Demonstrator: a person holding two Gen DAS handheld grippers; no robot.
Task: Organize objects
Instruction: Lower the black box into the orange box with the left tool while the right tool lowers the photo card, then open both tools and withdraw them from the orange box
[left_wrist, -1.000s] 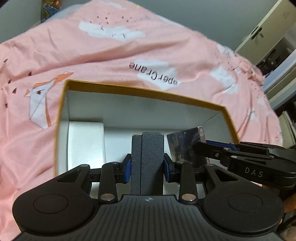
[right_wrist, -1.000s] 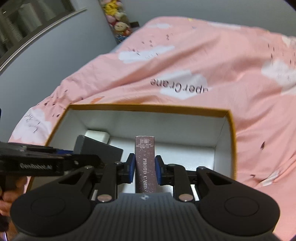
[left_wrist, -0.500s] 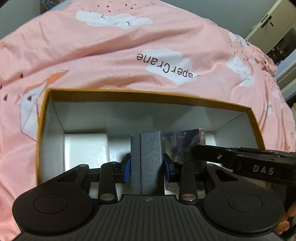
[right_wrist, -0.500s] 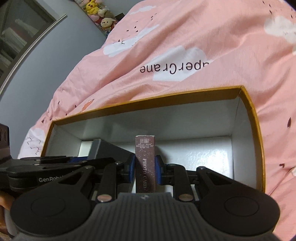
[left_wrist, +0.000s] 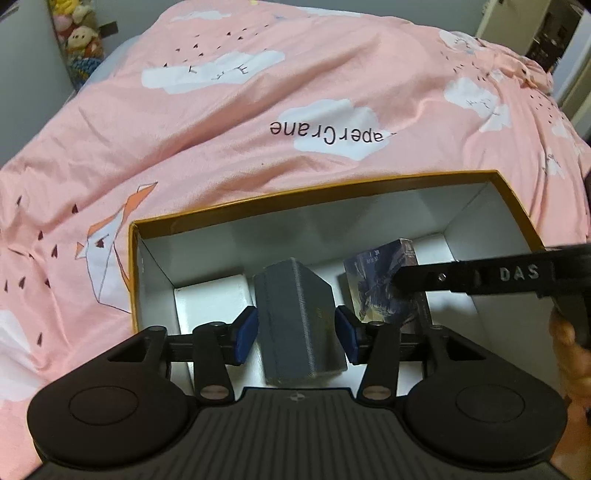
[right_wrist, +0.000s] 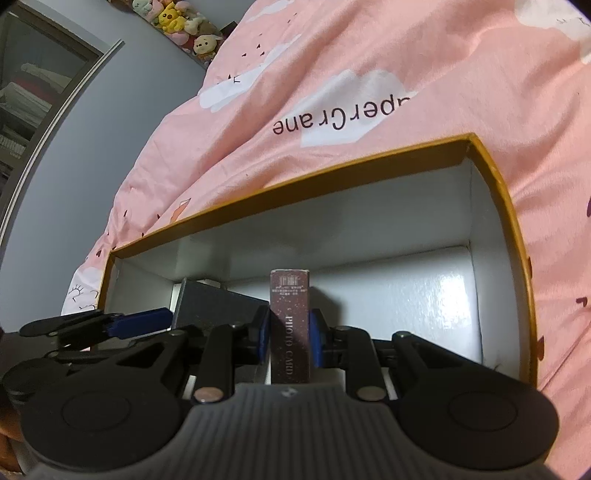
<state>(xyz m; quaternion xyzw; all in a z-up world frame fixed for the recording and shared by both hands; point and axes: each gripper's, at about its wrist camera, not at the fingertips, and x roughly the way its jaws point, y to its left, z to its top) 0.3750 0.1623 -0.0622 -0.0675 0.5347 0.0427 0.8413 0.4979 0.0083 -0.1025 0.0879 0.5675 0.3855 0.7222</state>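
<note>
The left gripper (left_wrist: 297, 334) tilts steeply down into the orange-rimmed box (left_wrist: 314, 192), its jaws opening; the grey case (left_wrist: 299, 321) stands between the blue pads (left_wrist: 245, 334), which have let go of it. Just right of it, the right gripper (right_wrist: 288, 338) slants down, clamped on the upright photo card box (right_wrist: 290, 325). A white box (left_wrist: 210, 306) lies left of the left gripper. The pink bedspread (left_wrist: 221, 122) lies beyond.
</note>
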